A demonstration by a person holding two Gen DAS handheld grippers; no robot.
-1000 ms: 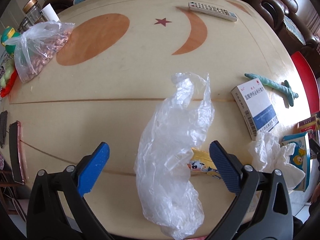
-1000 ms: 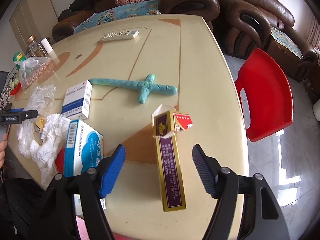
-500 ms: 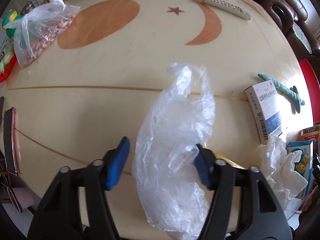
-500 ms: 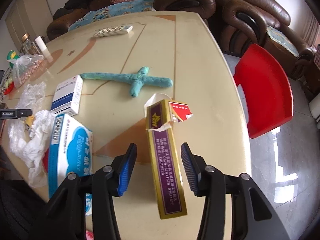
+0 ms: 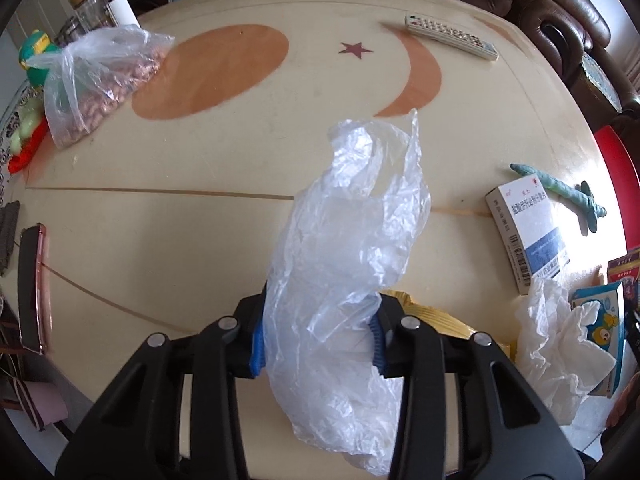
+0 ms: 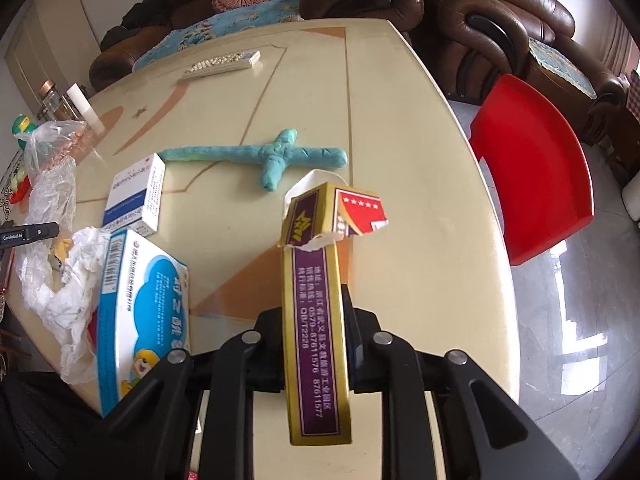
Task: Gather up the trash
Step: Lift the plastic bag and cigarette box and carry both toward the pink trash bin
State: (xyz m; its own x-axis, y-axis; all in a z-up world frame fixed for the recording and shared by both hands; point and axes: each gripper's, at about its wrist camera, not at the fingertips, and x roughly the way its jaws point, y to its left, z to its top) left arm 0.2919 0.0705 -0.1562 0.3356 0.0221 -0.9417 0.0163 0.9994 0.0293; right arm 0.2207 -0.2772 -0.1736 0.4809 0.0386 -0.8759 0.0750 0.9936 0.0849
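So, both grippers are pointing steeply down at the table [image 5: 224, 168], which is cream with orange inlays and a small star.

The left gripper [image 5: 316, 336] has a crumpled clear plastic bag [image 5: 352, 248] between its blue pads [image 5: 257, 344] and the jaws are closing on it. The pads press into the bag from both sides, bunching it at the middle. The bag sits near the table's near edge, its top sticking up toward the middle of the table. Just beside it toward the right edge there's a yellow wrapper [image 5: 436, 320] poking out from behind the gripper, then a wad of white tissue [image 5: 556, 344], then a blue box [image 5: 604, 320] with a cartoon on it.

The right gripper [image 6: 314, 332] is clamped tight on a long gold and purple carton [image 6: 312, 312] with its top end torn open. The carton runs lengthwise between the fingers, near the table's right edge, torn end pointing away from the camera. I can't tell whether it's lifted or resting on the table.

Other stuff on the table:
- white medicine box [image 6: 136, 196], between the blue box and the middle
- teal cross-shaped clay thing [image 6: 264, 156], just past the carton's torn end
- remote [image 5: 452, 36] at the far edge
- knotted bag of nuts [image 5: 100, 80] by the far left corner
- phone [image 5: 32, 288] at the left edge

A red chair [image 6: 536, 176] stands off the table's right side.
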